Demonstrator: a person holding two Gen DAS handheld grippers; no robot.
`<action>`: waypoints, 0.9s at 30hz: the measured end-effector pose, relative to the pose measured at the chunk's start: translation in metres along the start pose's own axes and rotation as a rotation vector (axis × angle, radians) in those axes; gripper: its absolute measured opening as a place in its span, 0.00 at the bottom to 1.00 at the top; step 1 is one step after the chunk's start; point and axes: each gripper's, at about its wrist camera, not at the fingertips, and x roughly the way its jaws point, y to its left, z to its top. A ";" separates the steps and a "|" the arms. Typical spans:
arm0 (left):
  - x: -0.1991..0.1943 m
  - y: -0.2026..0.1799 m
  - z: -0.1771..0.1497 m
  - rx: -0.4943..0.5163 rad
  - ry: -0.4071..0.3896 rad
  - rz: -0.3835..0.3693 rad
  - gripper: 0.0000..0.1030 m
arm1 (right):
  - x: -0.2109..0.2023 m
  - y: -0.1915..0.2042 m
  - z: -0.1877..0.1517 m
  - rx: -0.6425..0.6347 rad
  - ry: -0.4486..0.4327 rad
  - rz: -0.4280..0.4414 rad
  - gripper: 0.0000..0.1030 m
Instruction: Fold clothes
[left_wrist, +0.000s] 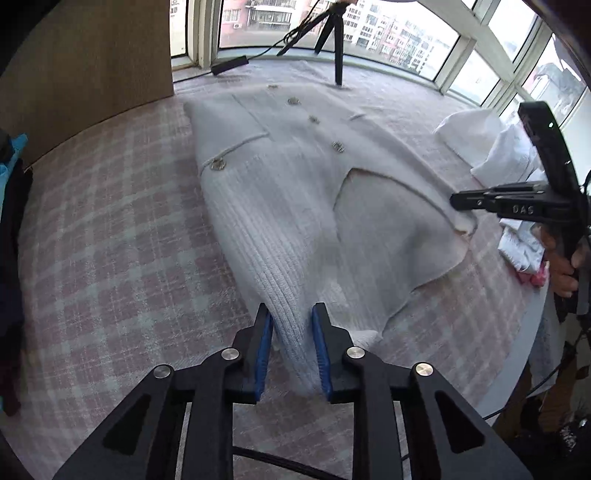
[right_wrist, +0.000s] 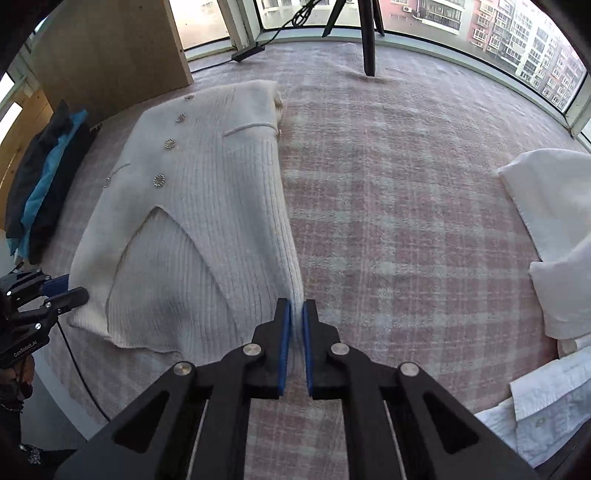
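1. Here, the white cardigan lies flat on the pink checked blanket. It stretches straight away from both sets of jaws, its long way pointing toward the windows.
2. The left gripper has one near corner of the cardigan between its blue pads. The knit is bunched there, so it looks pinched and held.
3. The right gripper is squeezed almost closed on the other near corner, right at the cardigan's edge.
4. Both hands are equally near; each holds its own corner. I think the next move lifts these corners away from the jaws, toward the far end.
5. Count: one cardigan, two grippers, five shiny buttons.
6. Farther out: one dark and blue clothes pile past the cardigan's left side, white shirts off right, one black tripod far ahead.
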 end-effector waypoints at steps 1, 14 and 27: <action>-0.004 0.002 -0.003 -0.010 -0.007 0.003 0.21 | 0.001 0.000 -0.001 0.003 0.012 -0.005 0.07; 0.026 -0.017 0.028 -0.006 -0.055 0.046 0.31 | 0.007 0.047 0.005 -0.007 -0.094 0.037 0.16; -0.068 -0.012 -0.003 -0.068 -0.156 0.141 0.68 | -0.062 0.046 -0.029 0.083 -0.269 -0.050 0.42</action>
